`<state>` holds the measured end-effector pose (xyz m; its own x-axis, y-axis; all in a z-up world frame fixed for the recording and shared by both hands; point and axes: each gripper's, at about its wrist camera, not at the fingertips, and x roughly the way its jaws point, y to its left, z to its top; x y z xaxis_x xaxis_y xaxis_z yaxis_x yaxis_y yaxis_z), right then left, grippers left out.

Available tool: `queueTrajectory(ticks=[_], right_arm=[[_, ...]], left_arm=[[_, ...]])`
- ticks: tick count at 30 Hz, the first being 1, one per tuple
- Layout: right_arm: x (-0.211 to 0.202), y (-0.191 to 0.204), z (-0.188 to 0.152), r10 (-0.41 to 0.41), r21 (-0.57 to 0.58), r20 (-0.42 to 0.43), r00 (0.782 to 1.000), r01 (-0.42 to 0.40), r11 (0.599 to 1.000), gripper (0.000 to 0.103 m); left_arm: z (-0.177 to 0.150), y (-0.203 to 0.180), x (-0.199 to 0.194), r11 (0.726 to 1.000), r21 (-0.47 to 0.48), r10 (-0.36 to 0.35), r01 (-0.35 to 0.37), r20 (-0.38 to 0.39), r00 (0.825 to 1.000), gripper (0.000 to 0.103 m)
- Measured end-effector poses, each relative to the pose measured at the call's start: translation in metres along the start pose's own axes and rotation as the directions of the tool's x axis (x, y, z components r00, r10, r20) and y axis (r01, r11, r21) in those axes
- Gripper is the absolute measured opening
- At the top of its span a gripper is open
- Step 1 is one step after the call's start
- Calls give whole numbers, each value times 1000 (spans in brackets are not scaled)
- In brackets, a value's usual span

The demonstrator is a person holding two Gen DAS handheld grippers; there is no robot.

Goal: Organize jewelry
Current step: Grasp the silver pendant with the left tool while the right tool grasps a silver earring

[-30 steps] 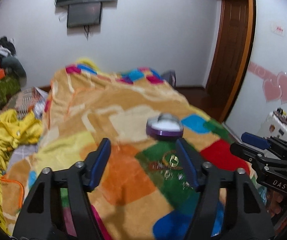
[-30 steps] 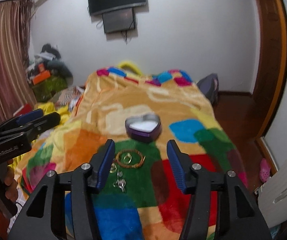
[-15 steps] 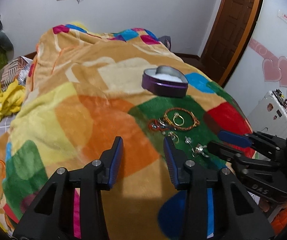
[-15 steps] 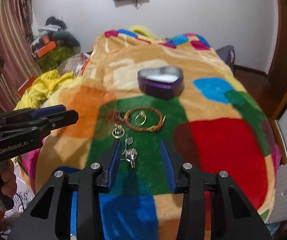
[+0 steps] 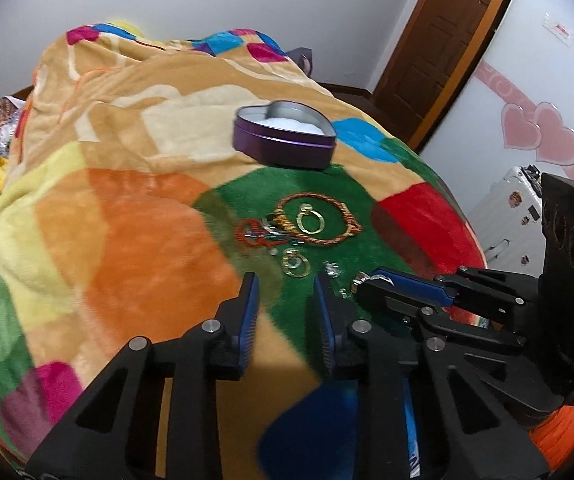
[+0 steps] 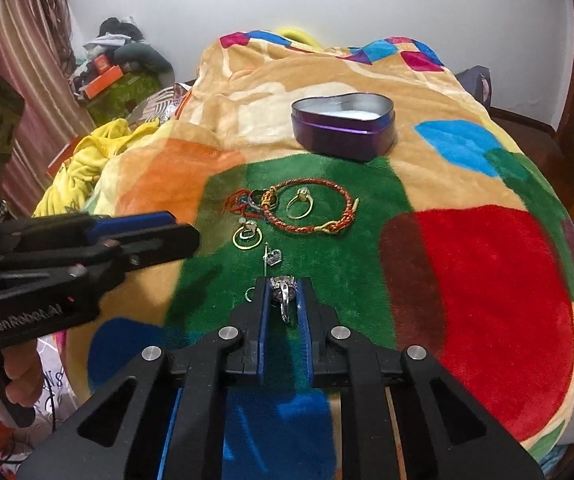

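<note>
Right gripper (image 6: 283,294): fingers drawn close around the silver ring (image 6: 283,295), which sits between the blue pads on the green patch of the blanket (image 6: 487,280). Whether the pads already bite the metal, you cannot tell; a thin gap shows on each side.

Left gripper (image 5: 285,300): jaws apart, holding nothing, hovering over the blanket just on your side of the jewelry.

Landmark: the heart-shaped tin (image 6: 343,124), lid off, pale lining showing. All jewelry lies on your side of it. Nearest the tin, the braided bracelet (image 6: 311,208) with a gold ring (image 6: 299,202) inside its loop. Left of that, a tangle of red cord (image 6: 243,204). Farther from the tin, a gold hoop (image 6: 247,234), then a small silver stud (image 6: 273,257), then the silver ring farthest of all.

Risks from here:
- The ring is small and hard; if you close off-centre it will likely squirt out and bury itself in the plush pile.
- Pressing down could pinch blanket fibres with the ring, so that lifting drags the cloth and scatters the stud and hoop.
- The stud's pin lies just ahead of the fingertips; a forward nudge may snag it.
- The two grippers are near each other; watch for a bump when you carry toward the tin.
- The tin rests on soft bedding and may tip if the rim is struck.
</note>
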<state>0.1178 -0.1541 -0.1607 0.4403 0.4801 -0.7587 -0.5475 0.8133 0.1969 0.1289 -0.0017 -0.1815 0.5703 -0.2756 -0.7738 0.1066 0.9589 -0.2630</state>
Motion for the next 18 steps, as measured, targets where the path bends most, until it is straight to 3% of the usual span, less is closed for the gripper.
queueTrajectory(ticks=[10, 14, 18], right_arm=[[-13, -25, 6, -44, 60, 36, 998, 42, 997, 12], [-16, -31, 6, -54, 81, 44, 998, 50, 995, 12], [-19, -34, 8, -59, 91, 53, 997, 54, 994, 12]], left_arm=[[7, -20, 31, 998, 15, -53, 55, -66, 996, 19], [8, -24, 41, 999, 25, -28, 30, -79, 996, 9], [10, -23, 40, 999, 10, -35, 36, -79, 996, 9]])
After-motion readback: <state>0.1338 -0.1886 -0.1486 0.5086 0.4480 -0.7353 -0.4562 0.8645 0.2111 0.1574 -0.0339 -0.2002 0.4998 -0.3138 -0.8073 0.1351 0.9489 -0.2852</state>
